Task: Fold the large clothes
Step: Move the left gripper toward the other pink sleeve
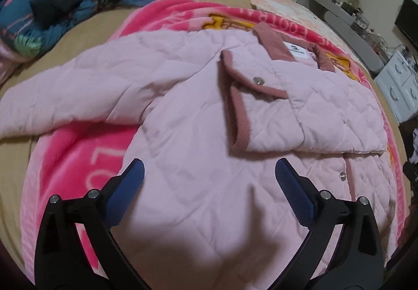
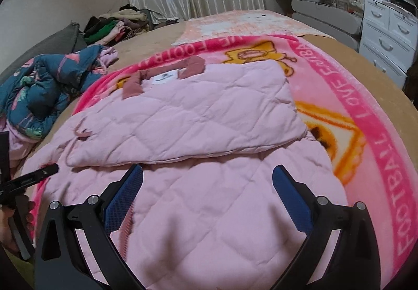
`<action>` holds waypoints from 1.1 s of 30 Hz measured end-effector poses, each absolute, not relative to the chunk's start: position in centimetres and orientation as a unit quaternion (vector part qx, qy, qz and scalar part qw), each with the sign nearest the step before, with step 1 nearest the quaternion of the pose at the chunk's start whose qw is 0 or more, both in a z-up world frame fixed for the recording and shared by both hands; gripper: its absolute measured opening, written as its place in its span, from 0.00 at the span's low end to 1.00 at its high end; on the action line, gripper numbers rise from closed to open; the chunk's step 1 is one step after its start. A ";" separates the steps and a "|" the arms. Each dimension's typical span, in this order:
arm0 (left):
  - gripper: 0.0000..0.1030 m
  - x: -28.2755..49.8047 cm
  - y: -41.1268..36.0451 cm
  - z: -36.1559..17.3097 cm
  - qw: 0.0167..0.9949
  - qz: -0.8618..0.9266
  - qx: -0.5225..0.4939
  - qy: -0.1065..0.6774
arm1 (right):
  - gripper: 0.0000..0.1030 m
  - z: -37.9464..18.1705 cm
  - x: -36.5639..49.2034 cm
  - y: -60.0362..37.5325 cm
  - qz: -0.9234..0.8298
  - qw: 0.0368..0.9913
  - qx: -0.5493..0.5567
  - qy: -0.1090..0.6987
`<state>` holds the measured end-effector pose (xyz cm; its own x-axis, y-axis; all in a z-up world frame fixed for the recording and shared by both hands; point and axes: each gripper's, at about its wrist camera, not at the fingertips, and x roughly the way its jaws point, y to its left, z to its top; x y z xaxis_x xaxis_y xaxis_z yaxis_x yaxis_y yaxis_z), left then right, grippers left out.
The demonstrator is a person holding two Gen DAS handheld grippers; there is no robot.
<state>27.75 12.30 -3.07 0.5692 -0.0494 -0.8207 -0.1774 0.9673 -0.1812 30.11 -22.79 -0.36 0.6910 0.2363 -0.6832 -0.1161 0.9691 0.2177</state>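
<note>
**Pink quilted jacket, one sleeve folded in, both claws free**

Jacket (image 1: 198, 112) lies flat on a pink blanket (image 2: 365, 117) on the bed (image 2: 162, 39), collar (image 1: 274, 46) away from the person. One sleeve is folded across the chest, its ribbed cuff (image 1: 235, 112) toward the middle. The other sleeve (image 1: 57, 96) is stretched out sideways, unfolded.

Left claw (image 1: 209, 177) hovers over the lower body of the jacket, jaws spread wide, nothing between them. Right claw (image 2: 207, 180) likewise spread and empty, just below the folded sleeve's edge.

Step in hand, as I judge it: bring the outstretched sleeve in. Best to pinch near the cuff and near the shoulder, lift low, lay it across to match the first sleeve, then smooth before folding hem to collar. Padded fabric will spring back; press the crease.

Writing: blanket border reads "FOOTBALL" and "LOVE"; the rest is cut off. White neck label (image 2: 164, 78) too small to read. Snap buttons (image 1: 258, 80) bear lettering, illegible.
</note>
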 end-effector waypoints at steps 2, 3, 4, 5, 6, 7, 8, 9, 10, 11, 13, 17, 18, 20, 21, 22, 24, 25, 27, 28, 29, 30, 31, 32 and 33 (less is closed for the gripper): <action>0.91 27.2 12.7 -3.0 0.878 0.039 -0.125 0.460 | 0.96 0.0 29.6 -22.2 0.102 0.917 0.079 0.377; 0.91 27.0 12.9 -2.9 0.878 0.042 -0.126 0.460 | 0.96 0.2 29.5 -21.7 0.103 0.918 0.075 0.376; 0.91 26.7 13.1 -2.8 0.878 0.045 -0.127 0.460 | 0.96 0.4 29.4 -21.1 0.105 0.918 0.068 0.376; 0.91 26.5 13.4 -2.7 0.878 0.045 -0.130 0.459 | 0.96 0.6 29.3 -20.6 0.108 0.919 0.065 0.374; 0.91 26.3 13.7 -2.4 0.878 0.046 -0.130 0.458 | 0.96 0.8 29.2 -20.1 0.110 0.919 0.063 0.373; 0.91 26.1 13.9 -2.2 0.879 0.048 -0.130 0.456 | 0.96 1.0 29.2 -19.5 0.115 0.920 0.060 0.370; 0.91 25.9 14.1 -1.9 0.880 0.049 -0.132 0.454 | 0.96 1.3 29.1 -19.0 0.118 0.920 0.059 0.368; 0.91 25.6 14.6 -1.5 0.881 0.051 -0.138 0.450 | 0.96 1.5 29.2 -18.5 0.120 0.921 0.056 0.367; 0.91 25.4 14.9 -1.2 0.882 0.051 -0.143 0.447 | 0.96 1.6 29.2 -18.2 0.122 0.921 0.054 0.366; 0.91 25.2 15.2 -0.9 0.883 0.049 -0.148 0.443 | 0.96 1.7 29.3 -17.6 0.127 0.921 0.052 0.366; 0.91 24.6 16.1 -0.2 0.884 0.044 -0.159 0.438 | 0.96 2.0 29.5 -16.2 0.133 0.920 0.046 0.367; 0.91 24.0 17.5 0.7 0.888 0.056 -0.163 0.427 | 0.96 2.6 29.9 -13.7 0.159 0.915 0.049 0.367; 0.91 23.9 17.9 1.0 0.889 0.060 -0.163 0.425 | 0.96 2.9 29.9 -12.9 0.164 0.915 0.046 0.365; 0.91 23.7 18.6 1.2 0.888 0.059 -0.168 0.423 | 0.96 3.5 29.8 -11.5 0.177 0.915 0.038 0.359; 0.91 23.5 19.0 1.4 0.889 0.059 -0.173 0.420 | 0.96 3.8 29.8 -10.7 0.185 0.914 0.036 0.358; 0.91 23.4 19.4 1.6 0.890 0.061 -0.176 0.417 | 0.96 4.0 29.9 -10.0 0.192 0.913 0.035 0.358; 0.91 23.2 20.1 1.8 0.891 0.069 -0.176 0.413 | 0.96 4.3 29.9 -8.8 0.202 0.911 0.032 0.357; 0.91 23.1 20.5 1.9 0.891 0.076 -0.173 0.412 | 0.96 4.4 30.0 -8.3 0.204 0.911 0.031 0.357; 0.91 22.9 21.1 2.0 0.893 0.093 -0.164 0.409 | 0.96 4.6 30.1 -7.0 0.215 0.908 0.026 0.358; 0.91 22.8 21.4 2.1 0.893 0.095 -0.164 0.407 | 0.96 4.8 30.2 -6.5 0.219 0.908 0.023 0.357; 0.91 22.8 21.8 2.1 0.893 0.096 -0.167 0.406 | 0.96 4.9 30.3 -5.9 0.223 0.907 0.020 0.357; 0.91 22.7 22.3 2.1 0.893 0.102 -0.170 0.404 | 0.96 4.9 30.3 -5.3 0.227 0.906 0.017 0.358; 0.91 22.6 23.0 2.1 0.892 0.110 -0.173 0.402 | 0.96 5.0 30.4 -4.6 0.232 0.904 0.014 0.358; 0.91 22.5 23.5 2.1 0.892 0.116 -0.177 0.401 | 0.96 5.1 30.4 -4.1 0.235 0.904 0.012 0.358; 0.91 22.5 24.1 2.0 0.890 0.122 -0.182 0.400 | 0.96 5.2 30.5 -3.4 0.240 0.903 0.009 0.357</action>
<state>22.52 24.12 2.00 0.6511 0.0711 -0.7556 -0.3617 0.9044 -0.2266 30.47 -3.44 5.19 0.6305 0.4397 -0.6396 -0.4272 0.8846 0.1871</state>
